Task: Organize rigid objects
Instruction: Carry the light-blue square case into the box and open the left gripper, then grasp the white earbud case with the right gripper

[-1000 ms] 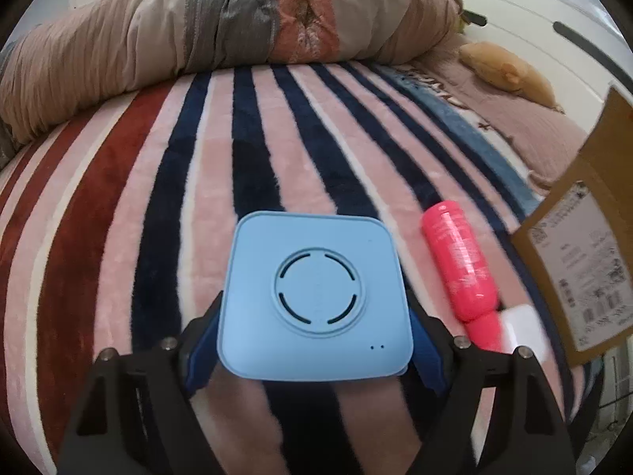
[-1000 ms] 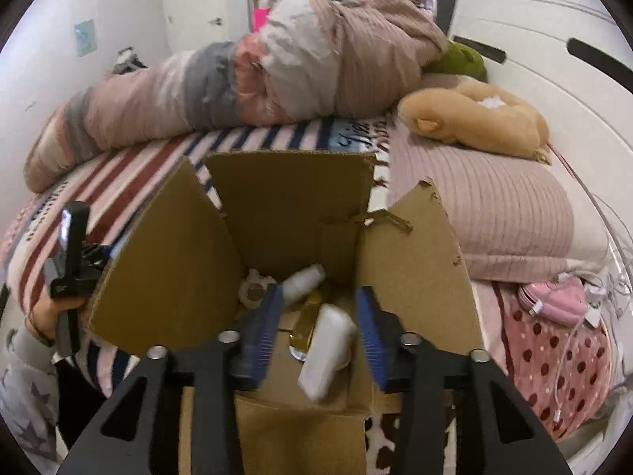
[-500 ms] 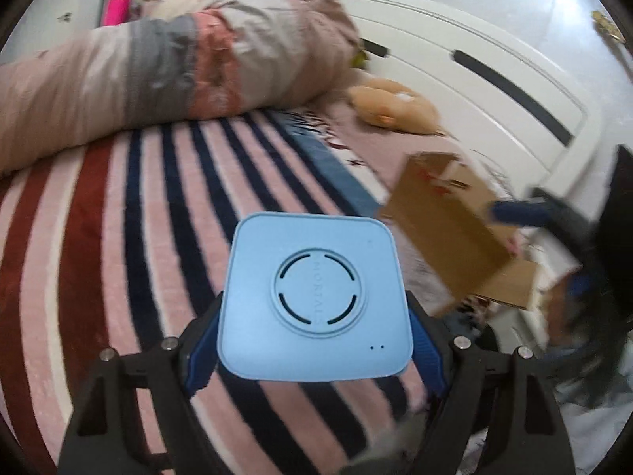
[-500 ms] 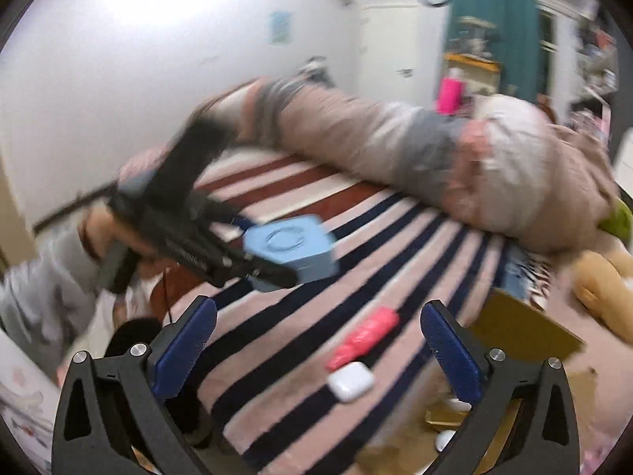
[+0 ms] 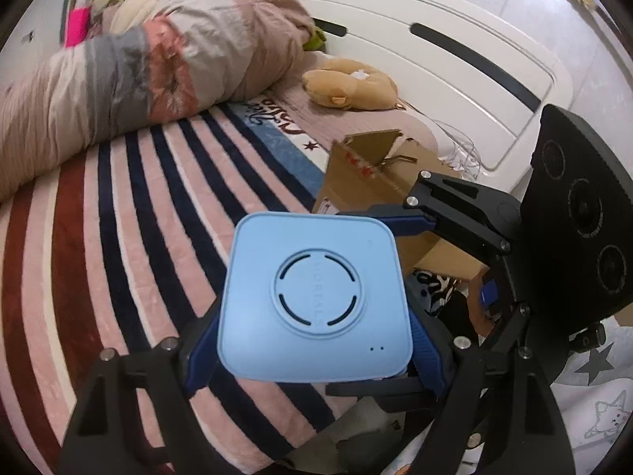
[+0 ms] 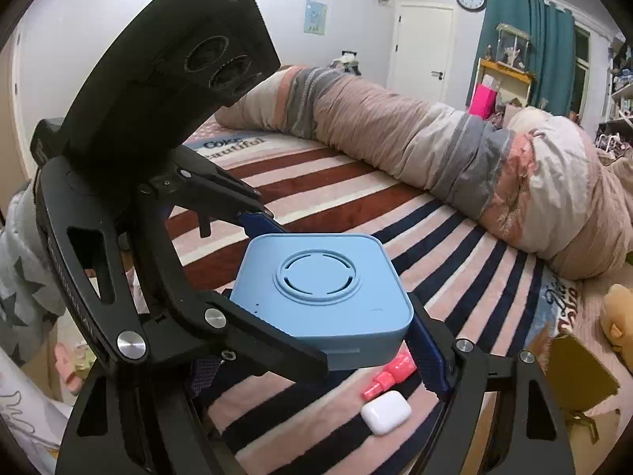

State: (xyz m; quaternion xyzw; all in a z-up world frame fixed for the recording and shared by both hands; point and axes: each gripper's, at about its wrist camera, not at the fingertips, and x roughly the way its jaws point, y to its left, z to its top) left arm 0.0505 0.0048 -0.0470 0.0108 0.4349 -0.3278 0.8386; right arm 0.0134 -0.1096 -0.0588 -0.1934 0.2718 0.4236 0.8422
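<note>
A light blue square device (image 5: 314, 301) with a round vent on top is held above the striped bed. My left gripper (image 5: 312, 340) is shut on its sides. My right gripper (image 6: 316, 352) has come in from the opposite side and its blue pads (image 6: 429, 356) bracket the same device (image 6: 320, 285); whether they press on it does not show. The right gripper also shows in the left wrist view (image 5: 455, 229). A pink bottle (image 6: 389, 378) and a white earbud case (image 6: 385, 411) lie on the blanket below. The open cardboard box (image 5: 379, 182) stands by the bed's right edge.
A rolled duvet (image 6: 435, 142) lies along the far side of the bed. A tan plush toy (image 5: 350, 85) rests near the white headboard (image 5: 455, 59). The box flap (image 6: 577, 372) shows at the lower right of the right wrist view.
My left gripper carried the blue device right toward the box. My right gripper left the box, swung round to face the left gripper, and closed in around the device.
</note>
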